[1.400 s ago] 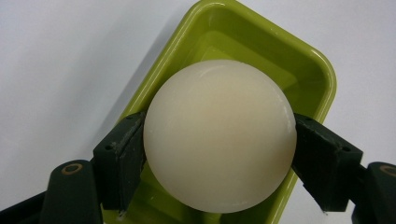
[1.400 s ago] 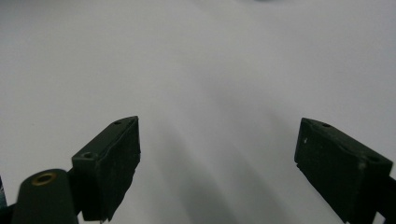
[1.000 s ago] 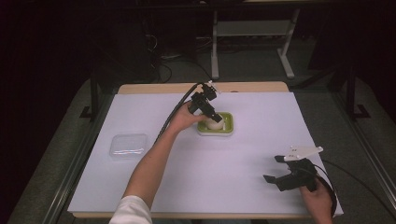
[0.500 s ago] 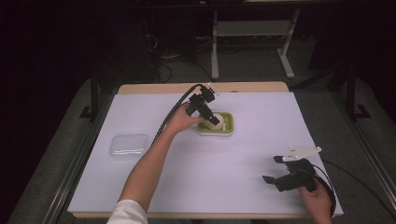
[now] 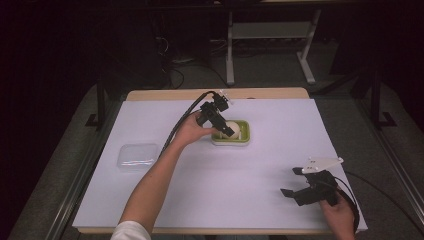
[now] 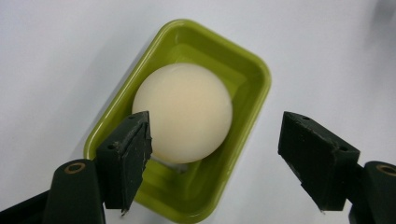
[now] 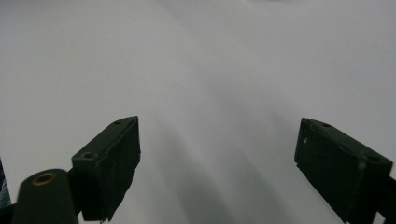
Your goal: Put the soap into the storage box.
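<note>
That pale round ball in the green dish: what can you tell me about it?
The cream-coloured, smooth, matte ball looks like a solid sphere with no markings. It sits inside the shiny lime-green rectangular dish with rounded corners, filling most of its width, on the white tabletop. The left claw is open, its black jaws standing either side; whether the nearer jaw touches the ball is unclear.

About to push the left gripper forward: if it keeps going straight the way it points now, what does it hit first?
Probably the cream ball in the green tray, between the open left gripper's fingers; depth unclear.
</note>
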`<state>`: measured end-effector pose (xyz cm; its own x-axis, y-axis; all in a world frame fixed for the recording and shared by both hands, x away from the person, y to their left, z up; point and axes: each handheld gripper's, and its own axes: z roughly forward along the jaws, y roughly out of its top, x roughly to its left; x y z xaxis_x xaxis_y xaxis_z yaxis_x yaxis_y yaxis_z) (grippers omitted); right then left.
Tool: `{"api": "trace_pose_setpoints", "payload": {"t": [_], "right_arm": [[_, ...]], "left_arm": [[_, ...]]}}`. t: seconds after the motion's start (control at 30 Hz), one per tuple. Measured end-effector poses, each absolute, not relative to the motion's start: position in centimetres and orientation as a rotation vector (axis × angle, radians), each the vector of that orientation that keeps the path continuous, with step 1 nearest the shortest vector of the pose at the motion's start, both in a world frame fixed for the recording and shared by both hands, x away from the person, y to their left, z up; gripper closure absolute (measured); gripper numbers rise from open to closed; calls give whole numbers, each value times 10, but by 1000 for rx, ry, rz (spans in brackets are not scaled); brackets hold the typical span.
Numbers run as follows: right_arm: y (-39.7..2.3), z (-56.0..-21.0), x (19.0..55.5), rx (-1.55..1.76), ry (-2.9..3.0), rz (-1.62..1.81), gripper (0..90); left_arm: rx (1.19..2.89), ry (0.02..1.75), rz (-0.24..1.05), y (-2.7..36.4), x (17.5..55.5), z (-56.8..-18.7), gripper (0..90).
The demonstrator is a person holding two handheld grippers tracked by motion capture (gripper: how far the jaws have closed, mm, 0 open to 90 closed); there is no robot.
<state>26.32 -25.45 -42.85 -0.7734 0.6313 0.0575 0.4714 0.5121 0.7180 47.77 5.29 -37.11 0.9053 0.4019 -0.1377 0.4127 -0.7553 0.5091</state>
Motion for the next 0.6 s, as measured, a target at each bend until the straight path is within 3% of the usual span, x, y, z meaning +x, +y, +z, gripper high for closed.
{"api": "trace_pose_setpoints", "payload": {"t": [0.6], "right_arm": [[-257,-428,261,967,2525,1108,136]], "left_arm": [[2521,515,-4,65,450,-364,251]]}}
